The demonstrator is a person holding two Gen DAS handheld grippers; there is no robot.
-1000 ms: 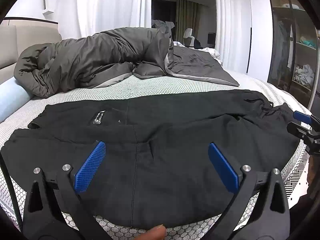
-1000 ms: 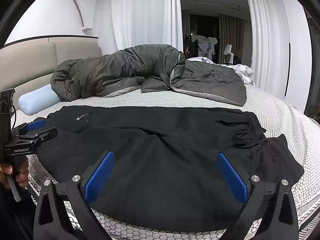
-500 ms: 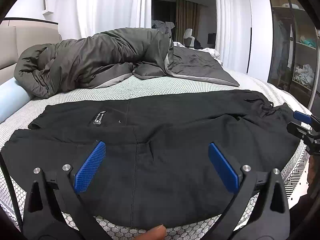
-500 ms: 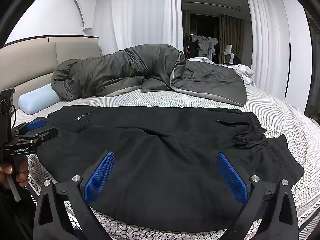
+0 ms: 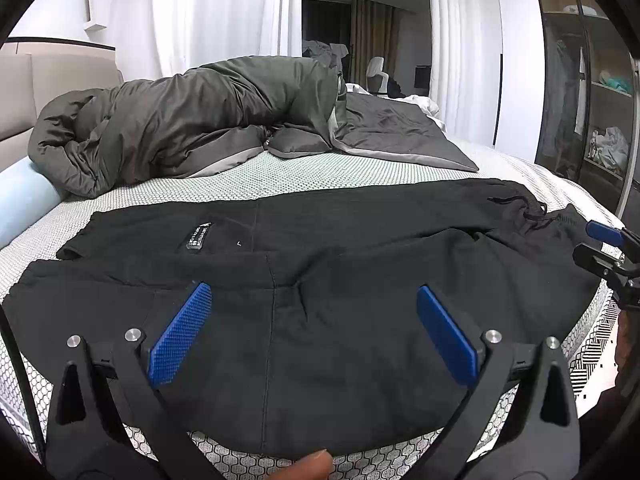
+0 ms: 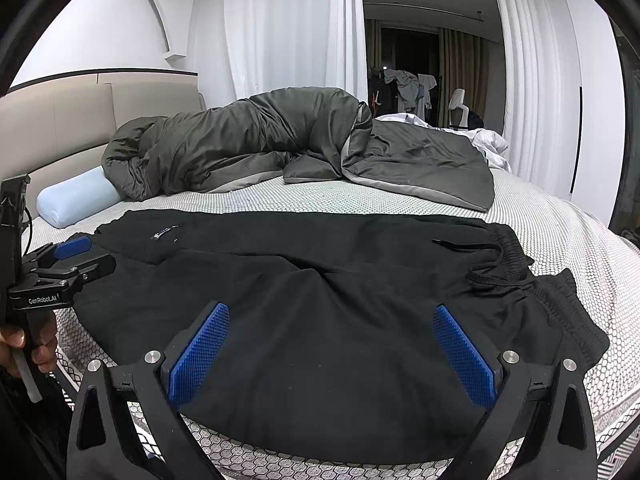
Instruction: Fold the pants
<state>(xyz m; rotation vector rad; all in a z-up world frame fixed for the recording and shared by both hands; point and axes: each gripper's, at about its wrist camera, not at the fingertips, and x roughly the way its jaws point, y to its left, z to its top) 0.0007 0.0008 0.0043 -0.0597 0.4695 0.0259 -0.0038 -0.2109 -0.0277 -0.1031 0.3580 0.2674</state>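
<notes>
Black pants (image 5: pixel 340 264) lie spread across the near part of the bed, one leg laid over the other, waistband with drawstring (image 6: pixel 496 256) at the right and a small label (image 5: pixel 198 236) toward the left. My left gripper (image 5: pixel 312 320) is open and empty, hovering over the near edge of the pants at the leg end. My right gripper (image 6: pixel 332 340) is open and empty over the near edge nearer the waistband. Each gripper shows in the other's view, the left gripper (image 6: pixel 64 268) at the left edge and the right gripper (image 5: pixel 612 248) at the right edge.
A dark grey duvet (image 5: pixel 192 120) is bunched across the far side of the bed (image 6: pixel 560 240). A light blue bolster pillow (image 6: pixel 72 200) lies by the beige headboard. White curtains and an open wardrobe (image 5: pixel 592 120) stand beyond.
</notes>
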